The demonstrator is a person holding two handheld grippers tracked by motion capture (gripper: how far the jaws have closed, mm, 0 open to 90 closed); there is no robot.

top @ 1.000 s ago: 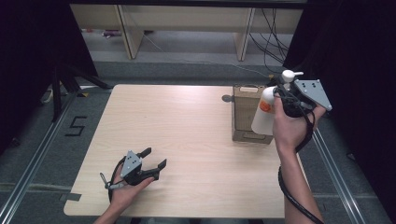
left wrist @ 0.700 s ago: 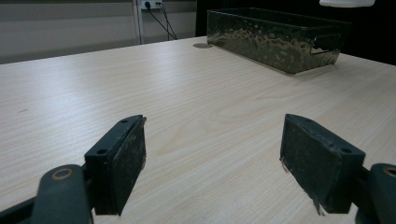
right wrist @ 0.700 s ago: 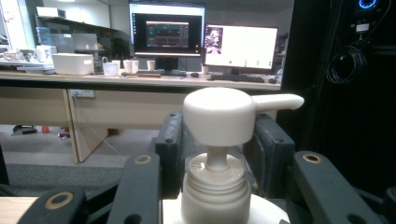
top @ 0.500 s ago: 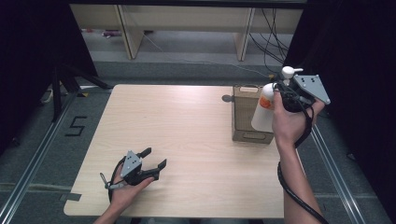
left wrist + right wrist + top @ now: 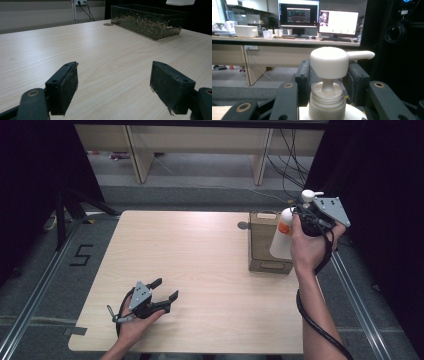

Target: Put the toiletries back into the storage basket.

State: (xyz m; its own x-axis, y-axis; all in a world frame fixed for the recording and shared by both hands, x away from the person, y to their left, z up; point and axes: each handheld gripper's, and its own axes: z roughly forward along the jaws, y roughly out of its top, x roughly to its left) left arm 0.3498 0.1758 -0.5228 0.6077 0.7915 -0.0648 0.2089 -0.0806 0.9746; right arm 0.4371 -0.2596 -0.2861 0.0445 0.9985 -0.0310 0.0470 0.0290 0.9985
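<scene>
Your left gripper (image 5: 162,296) rests low on the table (image 5: 190,250) near its front left, jaws spread wide with nothing between them; its own view shows bare wood between the pads.

Further right stands the open box (image 5: 266,242), near the table's right edge. Your right gripper (image 5: 300,217) holds the pump bottle (image 5: 283,232) in the air just beside and above the box's right side, the jaws closed on it up near the neck, below the pump head (image 5: 329,62).

Judge the bottle as smooth hard plastic, likely slippery, and bottom-heavy if it carries liquid, so from this high hold it may swing or turn in the pads. The neck under the collar looks the stiffest place to clamp; the body could flex. Keep off the pump head and its spout (image 5: 360,55), which would depress or twist. Keep it upright.
</scene>
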